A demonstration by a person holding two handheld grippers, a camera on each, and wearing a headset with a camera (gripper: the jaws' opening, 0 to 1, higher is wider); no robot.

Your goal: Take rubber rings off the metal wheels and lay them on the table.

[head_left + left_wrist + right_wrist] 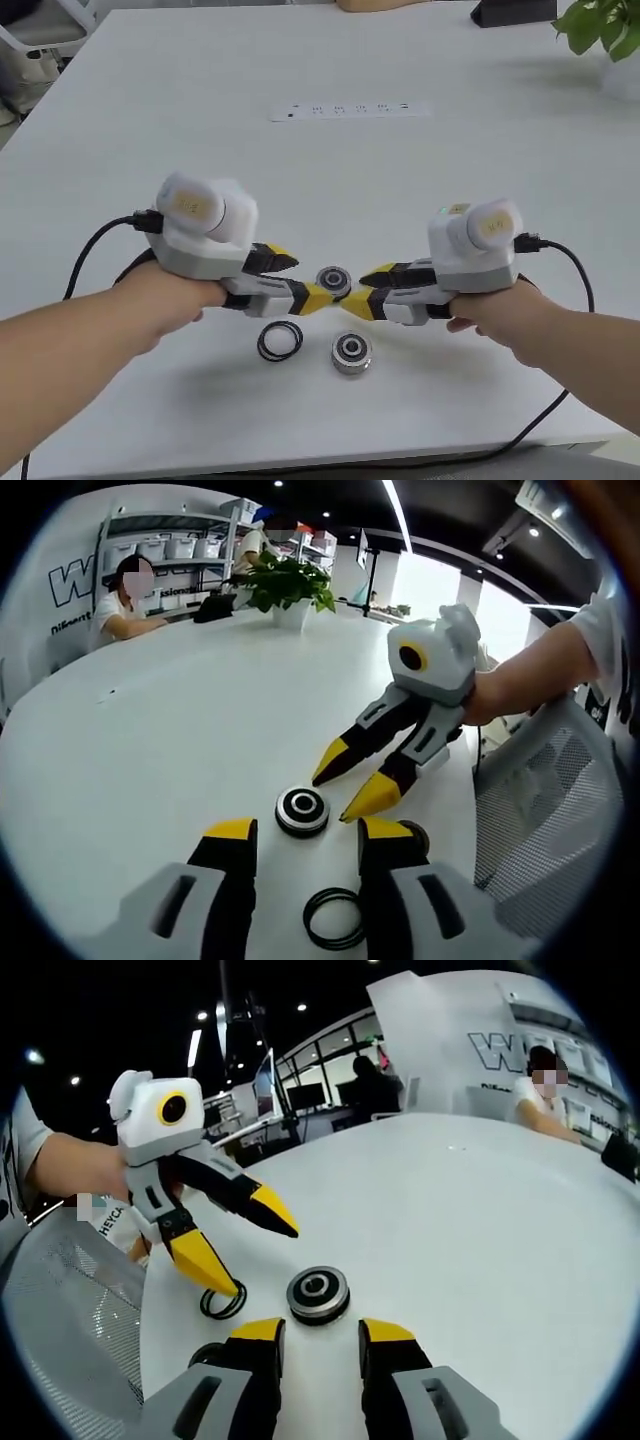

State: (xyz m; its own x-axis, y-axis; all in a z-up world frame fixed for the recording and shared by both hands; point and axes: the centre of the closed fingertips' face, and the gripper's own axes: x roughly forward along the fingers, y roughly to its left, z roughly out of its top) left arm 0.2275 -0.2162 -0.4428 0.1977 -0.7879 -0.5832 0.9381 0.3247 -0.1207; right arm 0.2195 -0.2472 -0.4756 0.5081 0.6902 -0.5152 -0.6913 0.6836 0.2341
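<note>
Right gripper view shows "HEYCA" lettering (pixel 106 1215); left gripper (pixel 260 1258), right gripper (pixel 323 1330) jaws parted, empty, flanking metal wheel (pixel 318 1294).

Metal wheel (pixel 333 281) flat, second wheel (pixel 351 351), black rings (pixel 280 340) beside

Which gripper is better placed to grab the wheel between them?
Left, narrowly: the wheel sits between the left gripper's open jaws; the right gripper is just short of it.
</note>
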